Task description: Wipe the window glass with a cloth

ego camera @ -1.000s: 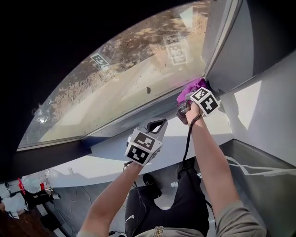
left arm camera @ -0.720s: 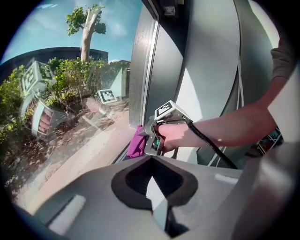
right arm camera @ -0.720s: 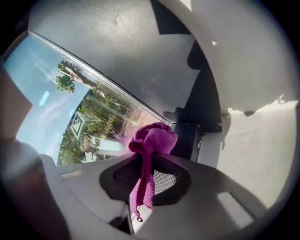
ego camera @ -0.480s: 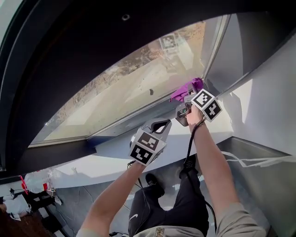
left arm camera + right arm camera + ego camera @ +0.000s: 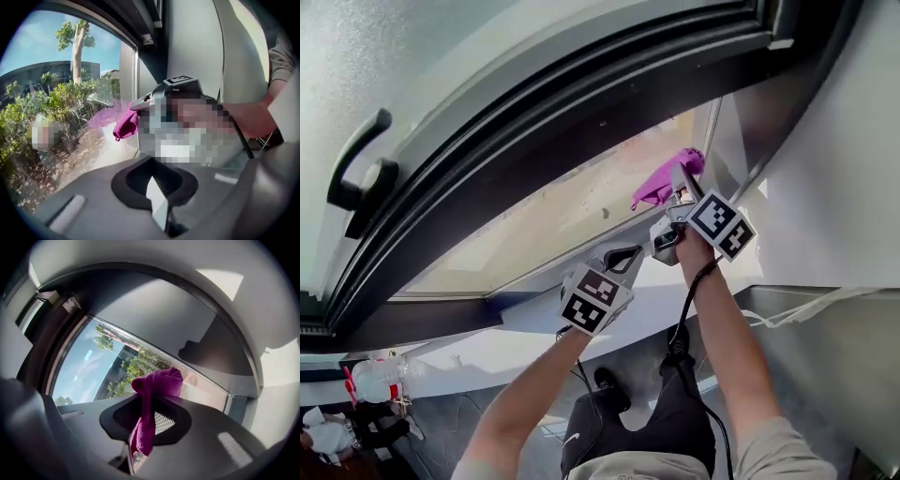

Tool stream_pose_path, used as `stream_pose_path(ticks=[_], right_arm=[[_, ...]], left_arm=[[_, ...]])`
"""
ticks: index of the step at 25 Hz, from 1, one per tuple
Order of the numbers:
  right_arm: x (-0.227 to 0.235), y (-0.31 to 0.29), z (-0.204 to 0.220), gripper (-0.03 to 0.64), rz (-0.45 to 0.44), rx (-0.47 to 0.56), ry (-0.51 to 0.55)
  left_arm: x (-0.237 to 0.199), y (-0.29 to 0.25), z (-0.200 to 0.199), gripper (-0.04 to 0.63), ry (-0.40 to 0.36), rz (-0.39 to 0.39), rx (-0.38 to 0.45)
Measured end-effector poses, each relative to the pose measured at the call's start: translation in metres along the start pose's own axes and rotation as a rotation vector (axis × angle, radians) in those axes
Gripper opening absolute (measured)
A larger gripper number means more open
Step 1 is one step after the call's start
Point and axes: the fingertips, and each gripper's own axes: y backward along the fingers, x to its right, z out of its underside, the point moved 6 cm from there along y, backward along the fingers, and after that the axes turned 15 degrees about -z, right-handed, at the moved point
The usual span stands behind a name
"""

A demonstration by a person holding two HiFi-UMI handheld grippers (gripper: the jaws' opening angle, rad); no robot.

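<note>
Two jaws of the right gripper (image 5: 680,187) clamp the magenta cloth (image 5: 659,190) at the right edge of the window glass (image 5: 553,225). The left gripper (image 5: 623,255), jaws together and empty, hangs below the glass. Even pressure and overlapping strokes should clean best.

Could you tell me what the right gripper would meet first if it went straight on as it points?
The window glass, probably: the right gripper is shut on a magenta cloth whose bunched end leads, so the cloth would press there first.

No words, numbers or brands can be read. A small pale mark is seen on the dark trousers (image 5: 581,436), but it is illegible.
</note>
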Motion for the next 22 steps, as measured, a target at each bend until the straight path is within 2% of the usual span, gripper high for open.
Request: stream_pose_path(ticks=[5, 14, 18, 22], right_arm=[[-0.078, -0.004, -0.044, 0.075, -0.138, 0.053, 0.078], [-0.18, -0.003, -0.095, 0.075, -0.334, 0.106, 0.253], [-0.18, -0.004, -0.101, 0.075, -0.335, 0.131, 0.269], [-0.162, -0.002, -0.107, 0.075, -0.296, 0.196, 0.255]], left_arm=[[-0.002, 0.017, -0.032, 0.0, -0.033, -0.003, 0.035], [-0.007, 0.043, -0.077, 0.0, -0.071, -0.023, 0.079], [-0.005, 0.043, -0.081, 0.0, -0.076, -0.024, 0.078], [0.0, 0.038, -0.074, 0.0, -0.078, -0.012, 0.057]])
